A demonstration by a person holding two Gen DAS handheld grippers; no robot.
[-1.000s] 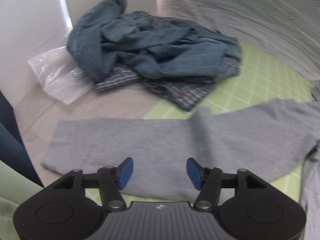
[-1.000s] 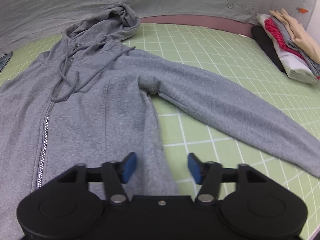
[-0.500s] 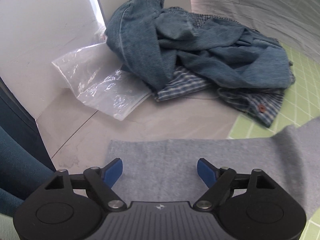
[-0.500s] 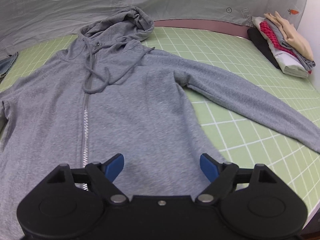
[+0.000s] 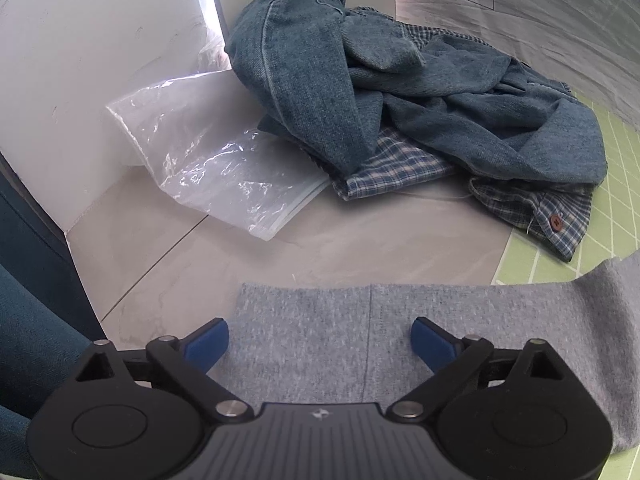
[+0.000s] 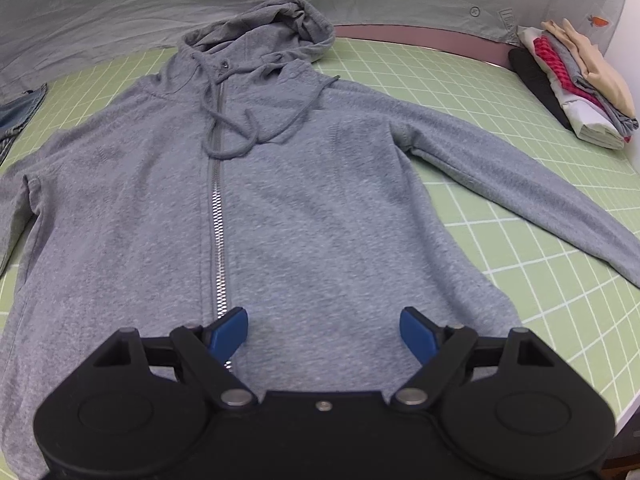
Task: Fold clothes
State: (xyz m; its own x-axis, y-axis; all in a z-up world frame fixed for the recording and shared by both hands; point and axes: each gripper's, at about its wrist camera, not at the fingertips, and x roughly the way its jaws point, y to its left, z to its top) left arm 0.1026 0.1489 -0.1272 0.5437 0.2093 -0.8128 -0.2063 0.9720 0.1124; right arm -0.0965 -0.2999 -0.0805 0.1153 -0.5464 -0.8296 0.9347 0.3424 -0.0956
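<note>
With your left claw [image 5: 319, 338] opening over the sleeve cuff [image 5: 304, 320] and your right claw [image 6: 322, 330] spread empty above the grey hoodie [image 6: 320, 208] lying flat on the surface [image 6: 500, 240], pinching one layer could drag it askew.

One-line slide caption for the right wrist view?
Open right gripper above a flat, zipped grey hoodie on the green grid mat.

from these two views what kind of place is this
Likely a clothes-folding workstation, perhaps a lab setup: a green gridded mat covers the table, a grey hoodie lies spread flat on it, a stack of folded clothes sits at one side, and a heap of unfolded denim at the other.
</note>
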